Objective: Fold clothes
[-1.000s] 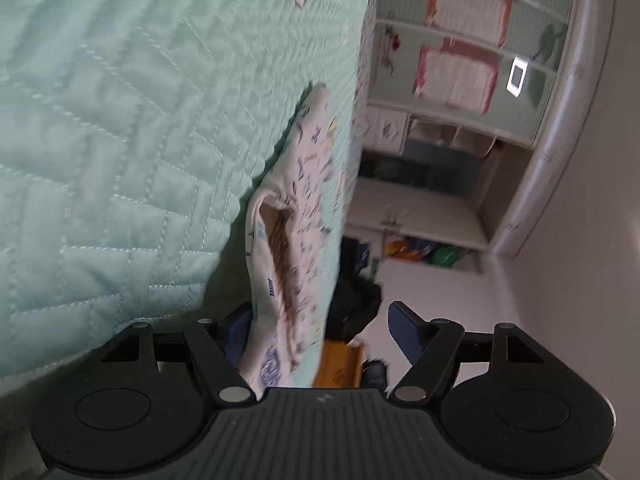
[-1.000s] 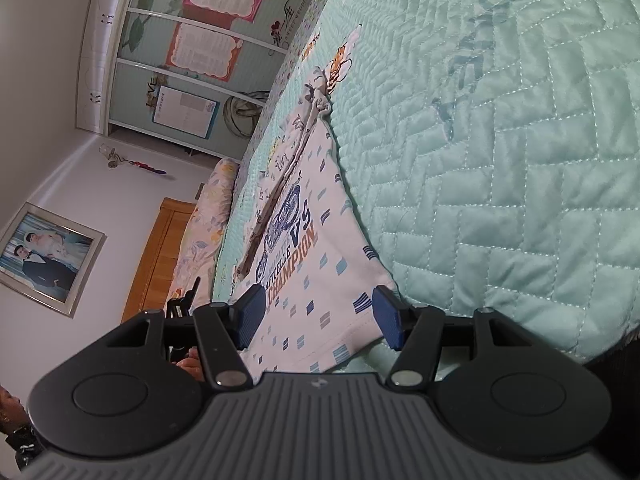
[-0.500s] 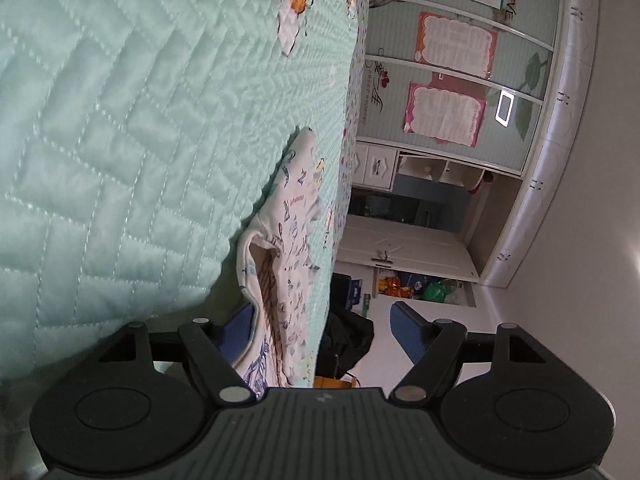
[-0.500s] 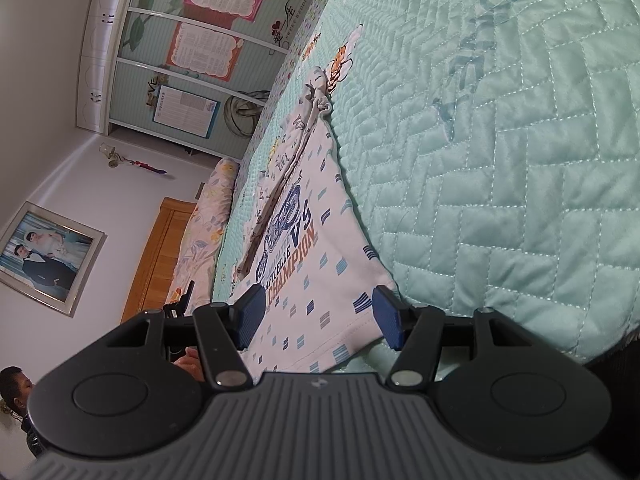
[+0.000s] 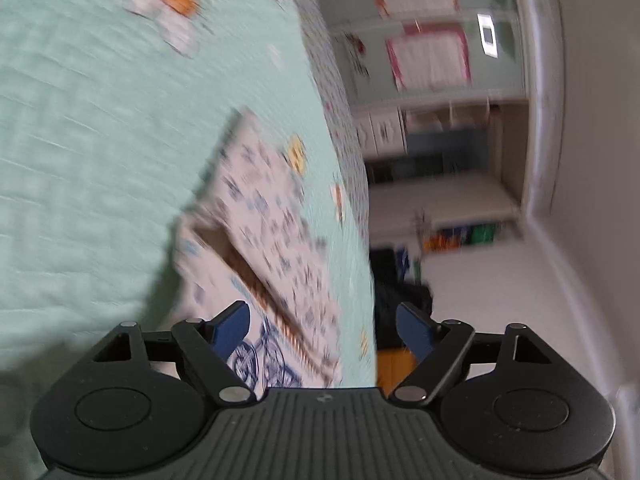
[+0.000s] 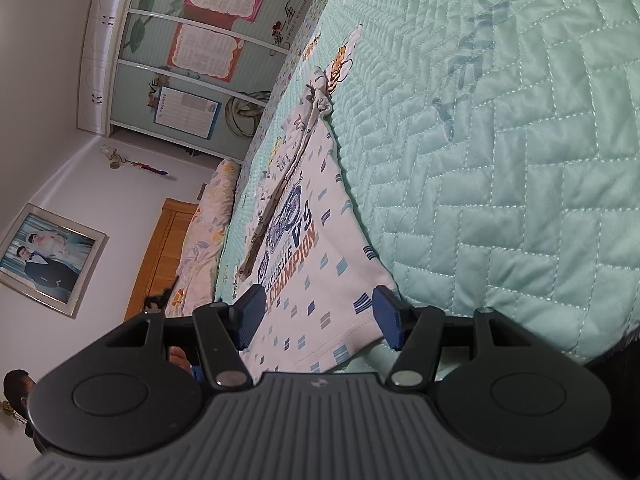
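White printed shirt (image 6: 316,264), half-folded on quilted green bedspread (image 6: 500,160)

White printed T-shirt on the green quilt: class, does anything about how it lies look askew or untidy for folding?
Yes. The T-shirt has one side already folded over, but its far end is bunched into a crumpled knot against the quilt, not flat.

Each gripper (image 5: 322,326) (image 6: 318,316) has black linkage arms, silver pivot screws, blue ribbed pads (image 5: 230,328), round black housings and a grey ridged body.
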A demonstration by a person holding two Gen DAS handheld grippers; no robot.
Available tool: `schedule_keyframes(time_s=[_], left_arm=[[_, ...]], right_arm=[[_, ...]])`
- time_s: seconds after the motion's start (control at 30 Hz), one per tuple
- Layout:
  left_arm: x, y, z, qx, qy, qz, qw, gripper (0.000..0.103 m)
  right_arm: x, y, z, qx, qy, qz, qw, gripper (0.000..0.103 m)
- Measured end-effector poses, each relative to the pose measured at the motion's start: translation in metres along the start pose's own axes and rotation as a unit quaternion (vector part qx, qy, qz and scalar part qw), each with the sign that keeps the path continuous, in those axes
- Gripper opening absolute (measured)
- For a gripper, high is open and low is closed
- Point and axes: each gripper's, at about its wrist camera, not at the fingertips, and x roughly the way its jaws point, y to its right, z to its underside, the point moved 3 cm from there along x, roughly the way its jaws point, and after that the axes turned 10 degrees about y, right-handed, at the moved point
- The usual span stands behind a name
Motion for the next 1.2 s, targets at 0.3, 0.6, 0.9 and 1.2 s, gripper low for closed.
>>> schedule_keyframes(time_s=[0.3,0.6,0.9,1.2], left_arm=[[-0.017,-0.033,-0.008,0.020,-0.006,-0.147,0.9888,0.056],[-0.012,0.009,-0.006,0.040,-0.004,-0.090,0.9952,0.081],[-0.003,-0.013,-0.008,0.051,0.008,-0.167,0.9846,0.074],[-0.055,0.031,0.023,0.122,-0.006,-0.142,0.9824,0.085]], right_arm=[[0.000,0.001,0.002,0.003,0.000,-0.003,1.000,0.061],[-0.001,0.001,0.003,0.005,0.000,-0.007,1.000,0.061],[-0.001,0.000,0.005,0.007,-0.001,-0.008,1.000,0.061],[0.000,-0.001,0.005,0.011,0.001,-0.013,1.000,0.061]])
